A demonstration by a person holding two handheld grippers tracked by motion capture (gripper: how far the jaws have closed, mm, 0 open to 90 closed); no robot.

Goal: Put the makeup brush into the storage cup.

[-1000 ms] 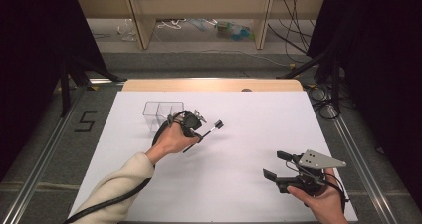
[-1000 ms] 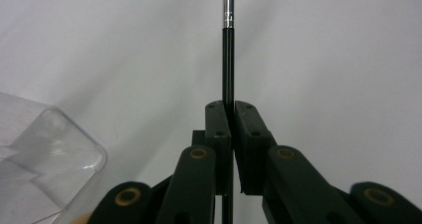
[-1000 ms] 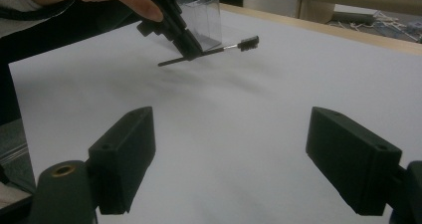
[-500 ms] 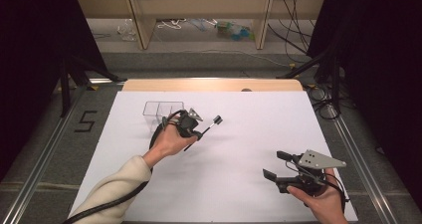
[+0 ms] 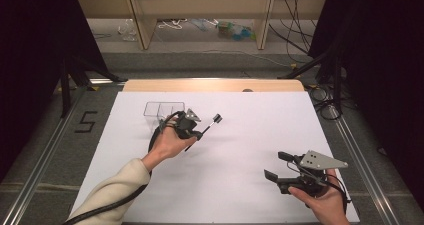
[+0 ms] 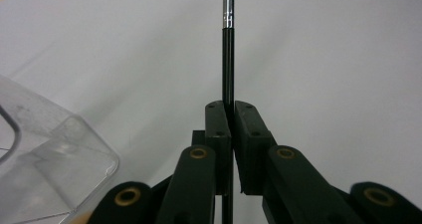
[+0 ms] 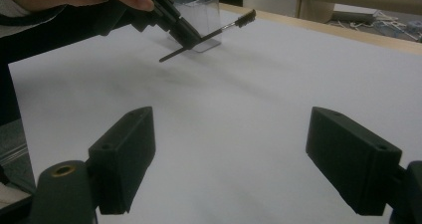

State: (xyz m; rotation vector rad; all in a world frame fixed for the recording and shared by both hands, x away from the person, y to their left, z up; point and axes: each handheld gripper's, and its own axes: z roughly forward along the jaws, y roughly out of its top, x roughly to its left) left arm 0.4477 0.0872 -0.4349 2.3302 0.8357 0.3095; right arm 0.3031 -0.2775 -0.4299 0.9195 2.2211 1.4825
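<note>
Brush [image 5: 206,129] in the left gripper [image 5: 196,131], from above — slim, black, bristle end aimed to the table's far right, just beside a clear box [image 5: 164,109] on the white table [image 5: 240,135]. The right gripper [image 5: 279,166] hovers near the front edge, jaws wide apart.

Left gripper view: pads [image 6: 219,129] clamped on the brush handle [image 6: 228,59].

Right gripper view: jaws spread over bare white.

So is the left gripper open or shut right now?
Shut: the left gripper clamps the thin black brush, its pads pressed against the handle.
</note>
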